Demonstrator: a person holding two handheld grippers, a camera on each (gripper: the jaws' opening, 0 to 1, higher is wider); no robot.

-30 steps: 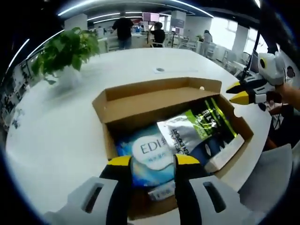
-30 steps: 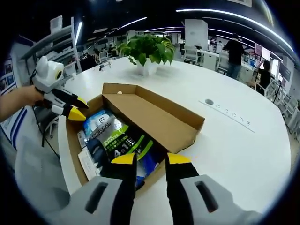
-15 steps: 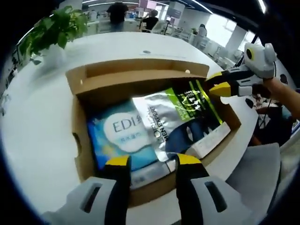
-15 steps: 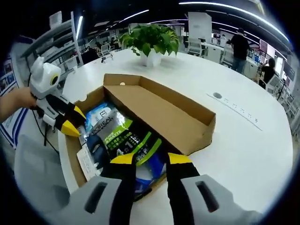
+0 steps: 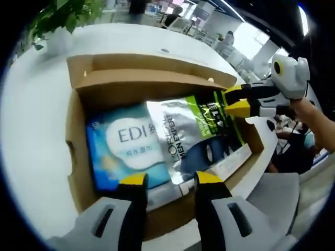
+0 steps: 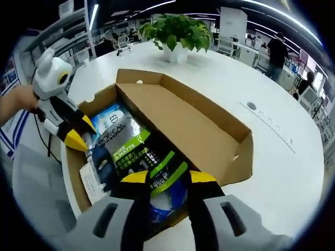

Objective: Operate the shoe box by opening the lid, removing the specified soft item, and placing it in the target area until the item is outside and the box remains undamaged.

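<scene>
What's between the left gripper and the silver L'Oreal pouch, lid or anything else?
Nothing visible. The lid is folded back behind the shoe box, and the silver pouch lies exposed on top beside the blue pack. The left gripper hovers open at the near wall.

a round white table (image 6: 293, 172) carries an open cardboard shoe box (image 6: 209, 133) near its edge, lid folded back flat toward the middle. farther across the top stands a white pot with a leafy green plant (image 6: 178, 31). a small round grommet (image 6: 252, 105) sits in the surface beyond the box.
</scene>
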